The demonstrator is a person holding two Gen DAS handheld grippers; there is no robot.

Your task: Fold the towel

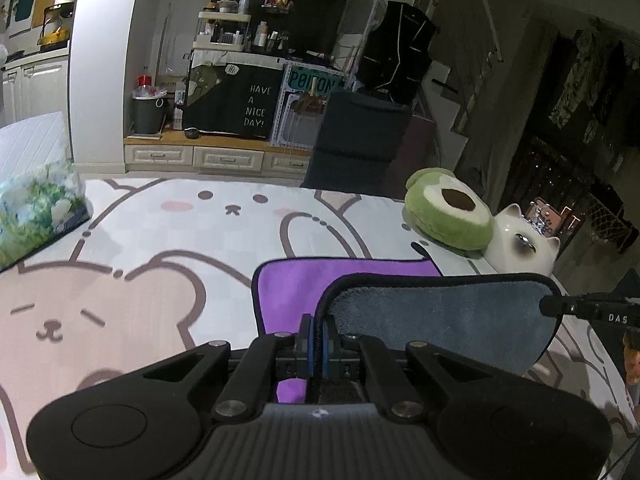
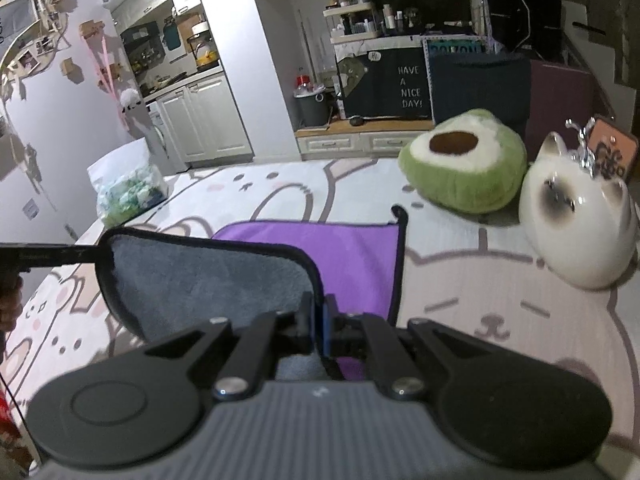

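In the left wrist view, the surface is a pale mat printed with cartoon bears and rabbits [image 1: 168, 240], and behind it the room shows a low cream cabinet with drawers [image 1: 208, 156], a black cloth with the words "HAVE A NICE DAY!" [image 1: 244, 100] and a cream rack of bottles [image 1: 224, 32] above it. A dark grey waste bin [image 1: 148, 114] stands on the cabinet; its clear liner holds something I cannot make out. At the left edge lies a clear plastic bag filled with green and white pieces [image 1: 38, 210]. A green avocado-shaped plush cushion [image 1: 448, 214] touches a white ceramic cat figure [image 1: 520, 246] at the right. The purple towel with grey underside and black trim [image 1: 304, 292] lies on the mat with its near edge lifted, so the grey side faces the camera. The left gripper [image 1: 316, 338] has its blue-padded fingers pressed together on the black trim at one corner of the towel. In the right wrist view, the same mat [image 2: 500, 292] reaches to white kitchen cupboards [image 2: 200, 120] and a wall with photos at the left. The bag [image 2: 128, 192], the bin [image 2: 312, 108], the cushion [image 2: 464, 164] and the cat figure [image 2: 580, 216] appear again. The right gripper [image 2: 318, 326] is clamped on the other lifted corner of the towel [image 2: 352, 252], with the flat purple part behind it.
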